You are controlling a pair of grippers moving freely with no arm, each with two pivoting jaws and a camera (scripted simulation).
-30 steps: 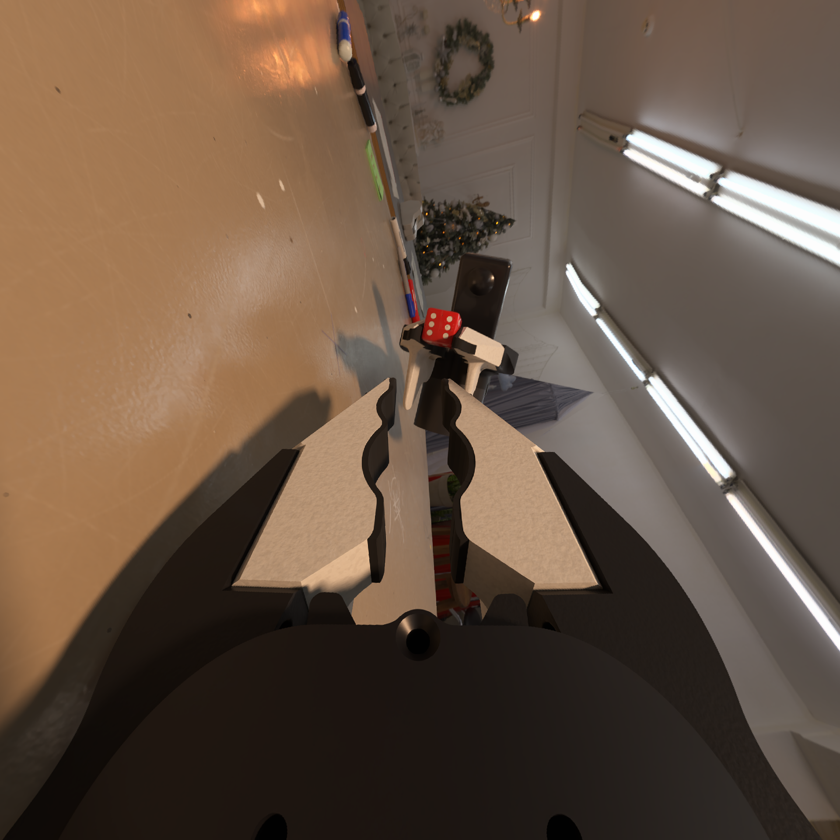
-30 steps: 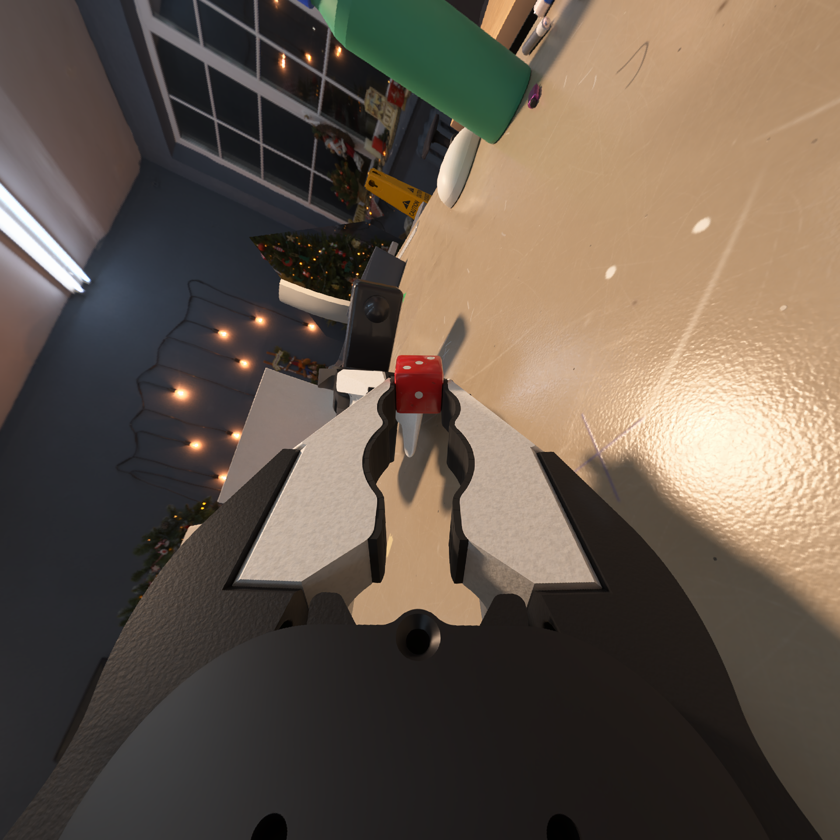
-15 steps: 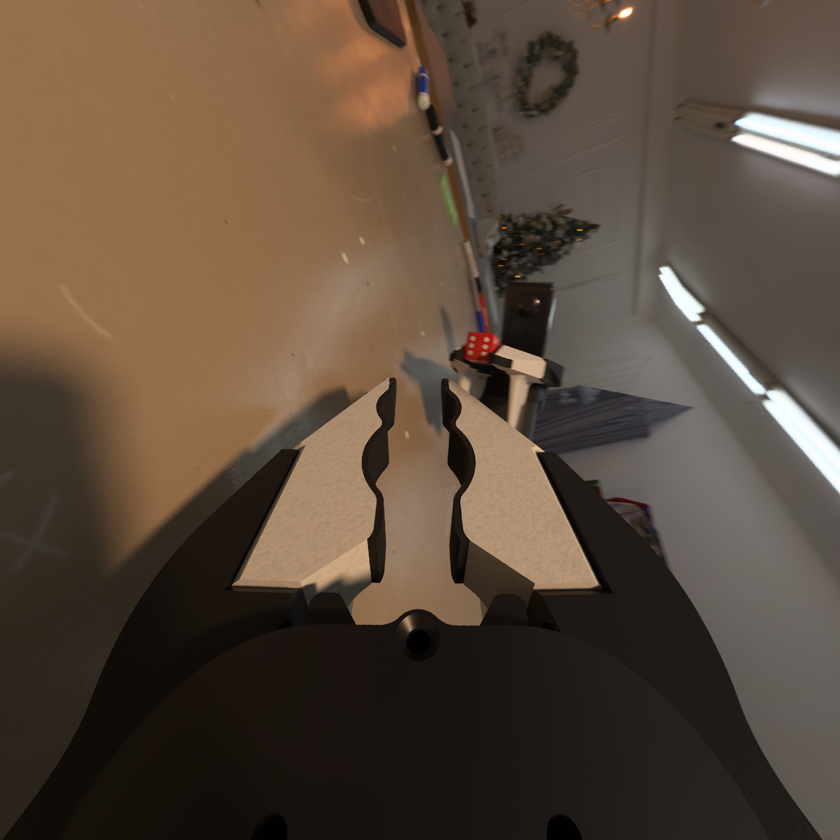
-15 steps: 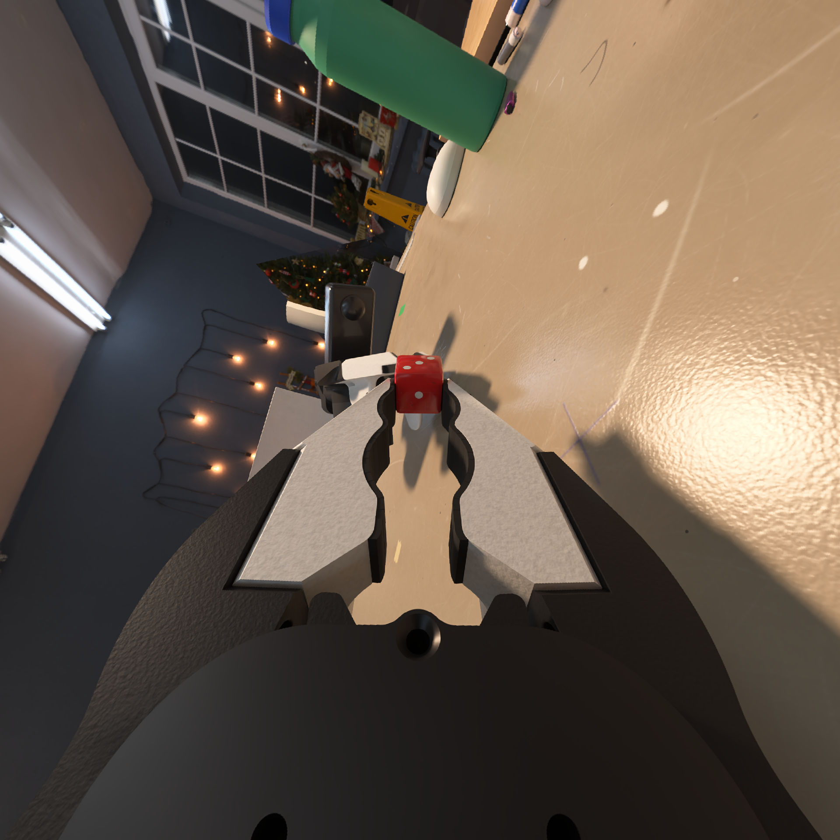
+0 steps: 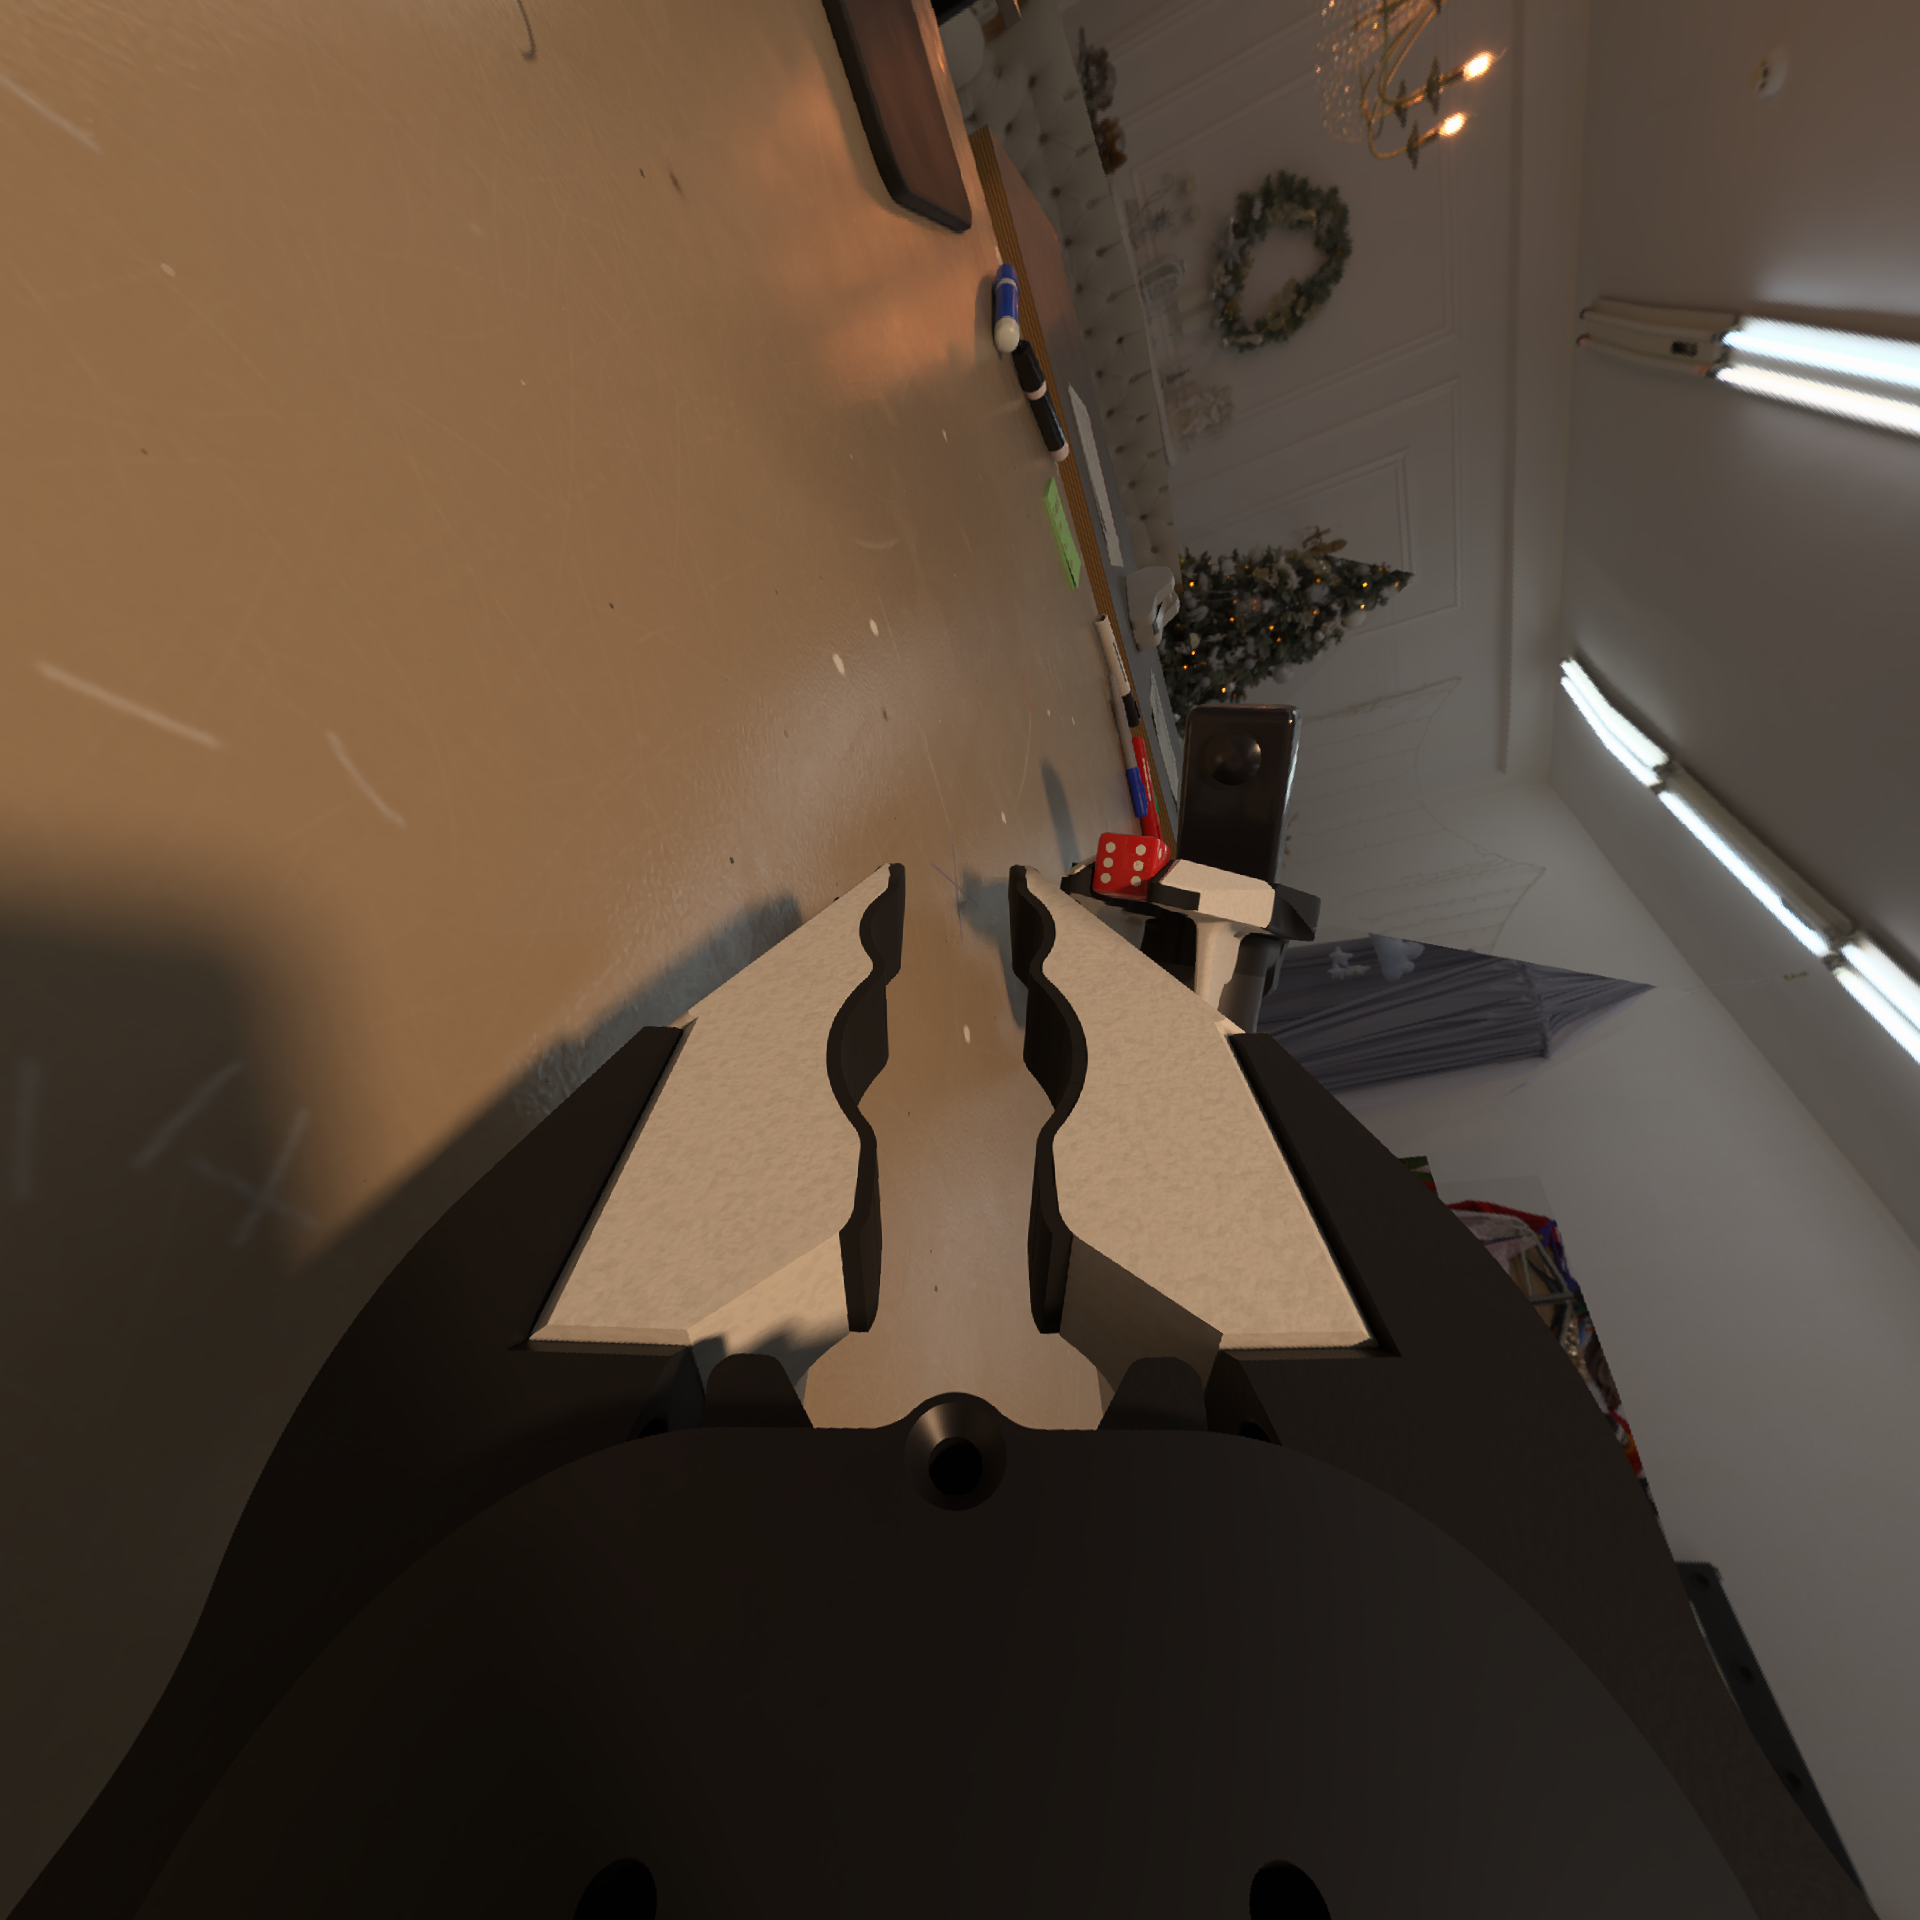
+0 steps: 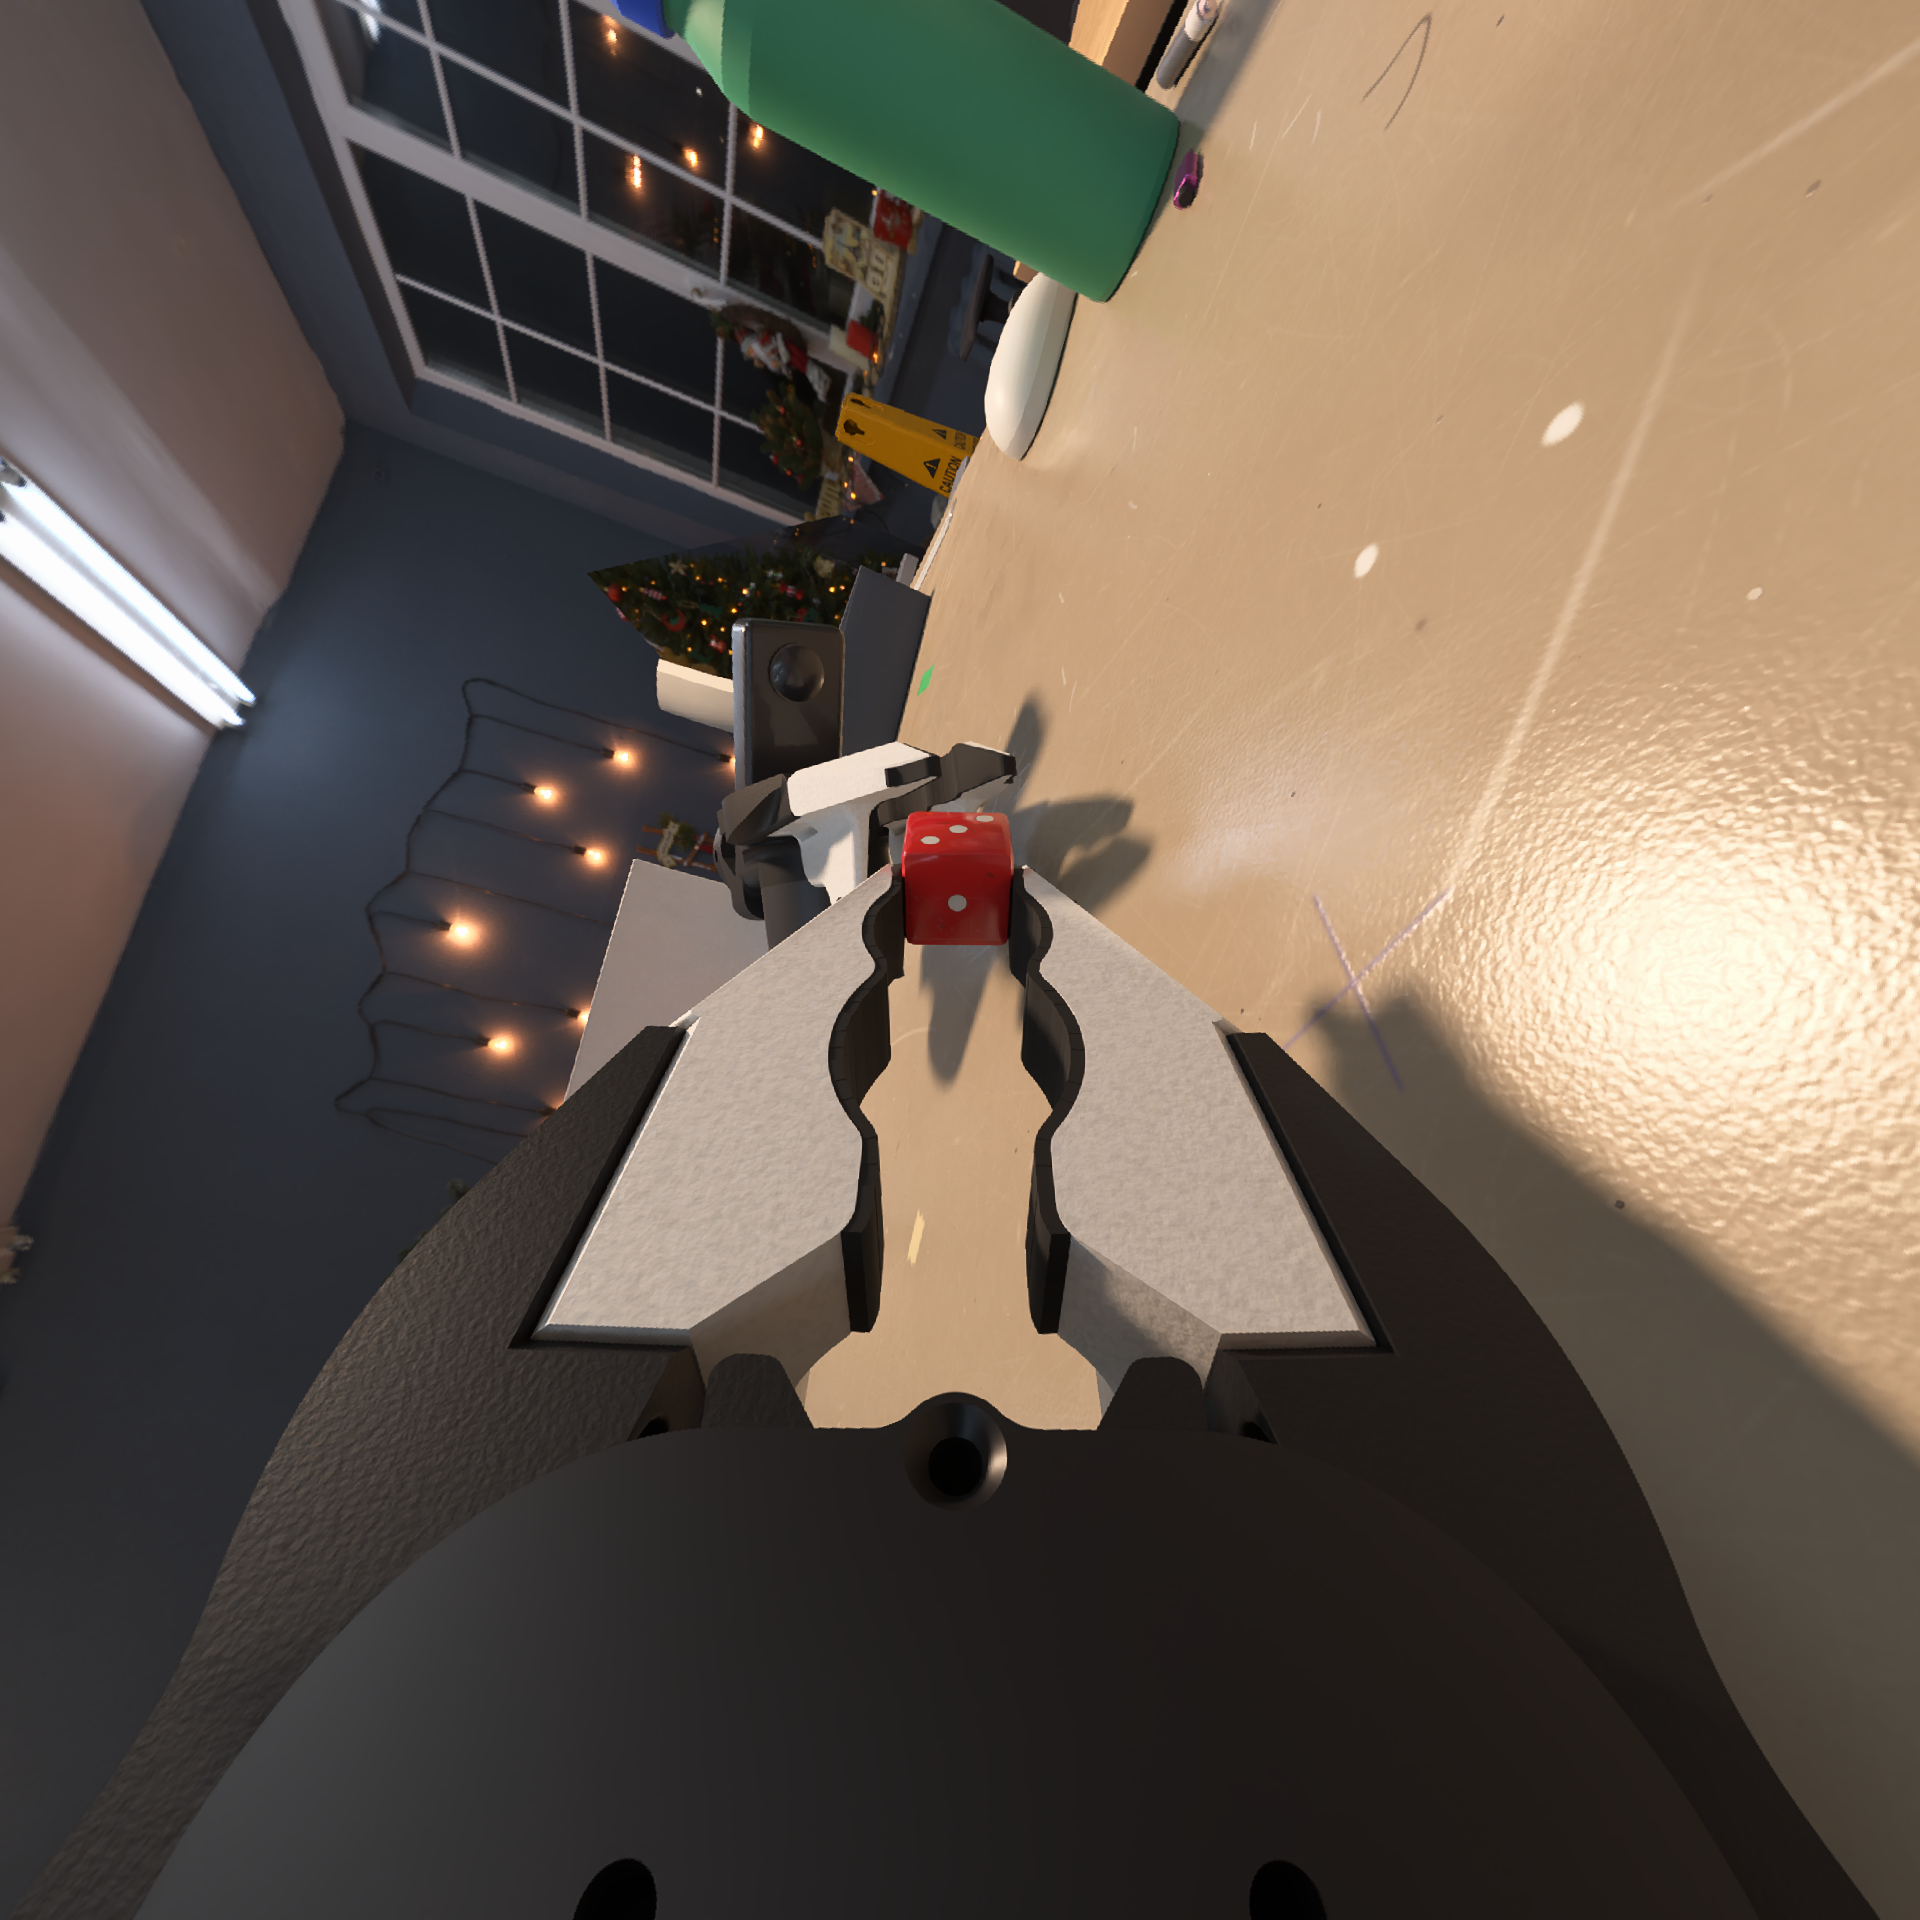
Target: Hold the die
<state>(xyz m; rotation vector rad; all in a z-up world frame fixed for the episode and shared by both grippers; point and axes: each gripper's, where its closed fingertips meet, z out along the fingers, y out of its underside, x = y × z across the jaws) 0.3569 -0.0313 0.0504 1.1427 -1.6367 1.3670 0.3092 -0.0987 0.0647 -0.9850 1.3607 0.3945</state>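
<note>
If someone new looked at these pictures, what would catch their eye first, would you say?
Probably the red die, pinched between the tips of the right gripper above the tan table. Next, the big green bottle at the table's far edge. The left gripper is open and holds nothing.

A yellow floor sign (image 6: 909, 442), at 12 o'clock from the die (image 6: 956, 878), bears black lettering and warning symbols. The die shows three white pips on one face and two on another; the left wrist view shows six. Any print on the markers (image 5: 1029, 364) is too small to read.
</note>
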